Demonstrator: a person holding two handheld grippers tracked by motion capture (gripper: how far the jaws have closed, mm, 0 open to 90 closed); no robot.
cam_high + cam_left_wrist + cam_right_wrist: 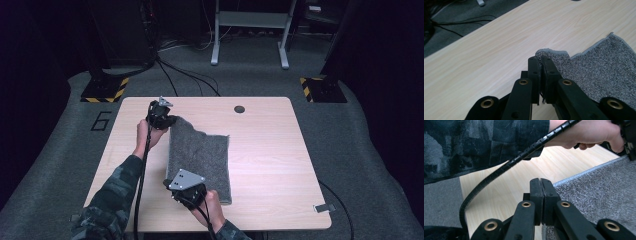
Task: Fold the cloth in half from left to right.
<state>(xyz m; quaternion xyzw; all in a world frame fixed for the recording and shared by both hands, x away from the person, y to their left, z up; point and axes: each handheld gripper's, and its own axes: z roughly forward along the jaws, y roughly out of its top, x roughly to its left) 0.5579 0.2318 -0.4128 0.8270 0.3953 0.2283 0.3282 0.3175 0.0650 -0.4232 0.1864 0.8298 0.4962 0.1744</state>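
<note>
Towel (200,157), grey and fuzzy with a paler stitched hem, lies near the middle of the wooden table (265,165), a little toward nine o'clock, with its long sides running from twelve to six. At its eleven-o'clock corner the left gripper (169,120) has its jaws pressed together on the cloth; in the left gripper view that pinched corner (549,53) stands puckered up between the black jaws of the left gripper (541,62), lifted off the tabletop, while the rest of the towel (604,67) slopes away toward three o'clock. At the towel's seven-o'clock corner the right gripper (179,186) has its jaws closed on the edge; in the right gripper view the jaws of the right gripper (541,183) meet with cloth showing just below them, and the hem (584,172) runs off toward one o'clock. Beyond that, the same view shows the person's left hand (586,135) at one o'clock and the ribbed black cable (506,166) trailing from it across a camouflage sleeve (474,142). Around the table, grey carpet (370,150) covers the floor, and a dark round grommet (239,109) sits in the tabletop at twelve o'clock.
</note>
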